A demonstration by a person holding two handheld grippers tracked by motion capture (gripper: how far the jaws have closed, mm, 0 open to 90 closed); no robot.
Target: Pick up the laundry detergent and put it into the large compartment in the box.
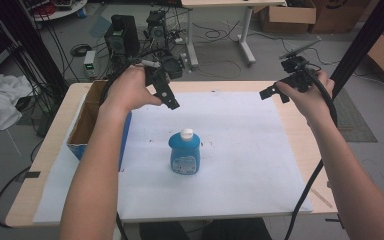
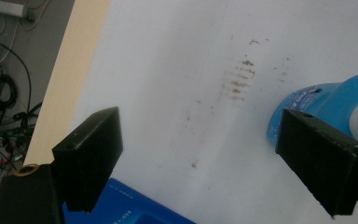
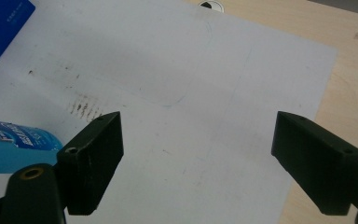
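Blue bottle (image 1: 184, 152) stands upright on the white paper (image 1: 240, 130), untouched, so grasping is probably not started. Both hands hover above the table, the left gripper (image 1: 167, 95) and right gripper (image 1: 275, 92) well apart from it. Left gripper view: jaws spread, empty. Right gripper view: jaws spread, empty.

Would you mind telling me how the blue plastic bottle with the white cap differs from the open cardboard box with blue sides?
The blue plastic bottle with the white cap is rounded and capped shut; the open cardboard box with blue sides is angular and open on top. The bottle stands upright mid-sheet on the white paper sheet, while the box sits at the sheet's left edge, beneath the left forearm. The bottle is clearly the smaller of the two. Both are blue outside and rest on the wooden table, untouched by either gripper.
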